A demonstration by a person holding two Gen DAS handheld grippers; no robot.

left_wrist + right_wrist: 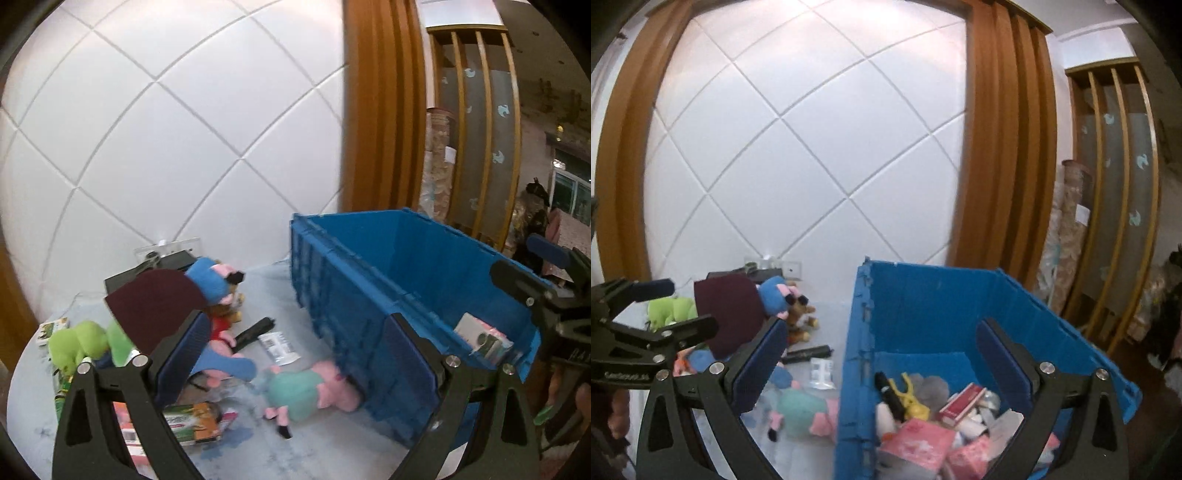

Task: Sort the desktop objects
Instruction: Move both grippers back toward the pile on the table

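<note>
You are partway: the blue crate (923,317) already holds boxes and small items, while plush toys (306,387) and packets still lie on the counter (332,435) beside it. Your left hand-held gripper (295,362) and right hand-held gripper (882,354) both gape wide, empty.

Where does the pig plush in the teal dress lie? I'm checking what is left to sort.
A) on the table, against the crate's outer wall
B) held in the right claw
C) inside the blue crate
A: the pig plush in the teal dress lies on the table against the blue crate's outer wall.
</note>
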